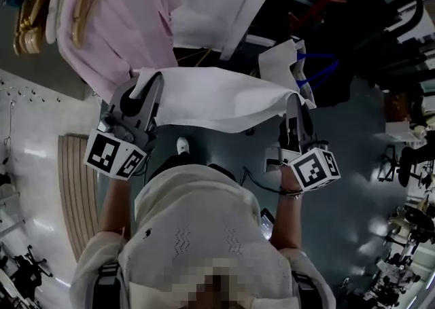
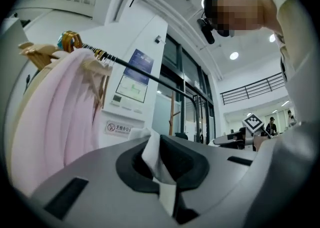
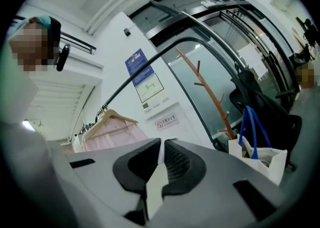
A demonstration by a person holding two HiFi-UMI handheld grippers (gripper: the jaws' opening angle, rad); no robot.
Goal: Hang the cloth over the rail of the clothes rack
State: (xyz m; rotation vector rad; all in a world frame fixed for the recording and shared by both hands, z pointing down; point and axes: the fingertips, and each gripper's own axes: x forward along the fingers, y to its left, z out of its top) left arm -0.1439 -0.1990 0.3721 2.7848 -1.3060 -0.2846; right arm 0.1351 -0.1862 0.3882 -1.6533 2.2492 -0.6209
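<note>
A white wall (image 3: pixel 115 46) carried a blue poster (image 3: pixel 139 67); glass partitions (image 3: pixel 197 106) stood beside a wooden coat stand (image 3: pixel 216 104), under bright ceiling lights (image 2: pixel 233 55).

No legible text, wall sign (image 2: pixel 119 128) print unreadable

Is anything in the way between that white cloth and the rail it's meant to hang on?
Nothing visible blocks the white cloth. Pink shirts on wooden hangers crowd one end of the black rail; the stretch beside them looks bare.
</note>
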